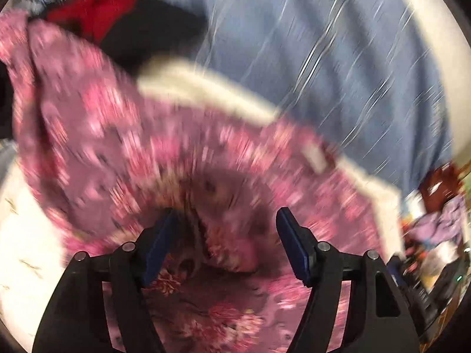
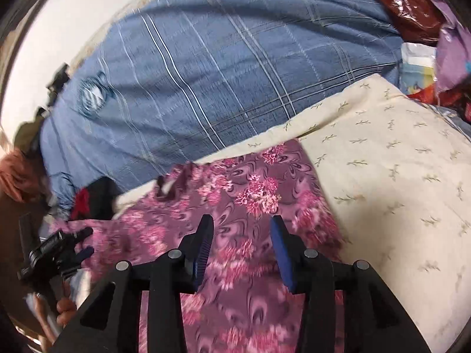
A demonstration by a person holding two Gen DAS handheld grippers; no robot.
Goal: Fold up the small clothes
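Your left gripper (image 1: 226, 223) hangs low, jaws apart over bunched pink floral cloth (image 1: 117, 147). Your right gripper (image 2: 241, 229), jaws apart, hovers at lower centre above it.

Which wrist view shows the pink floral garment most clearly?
The right wrist view: the pink floral garment lies spread on the cream sheet, its flower print mostly sharp. The left wrist view shows it smeared by motion blur, filling the frame close to the open left gripper.

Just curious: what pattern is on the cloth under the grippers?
Pink flowers on purple garment; clearest in the right wrist view.
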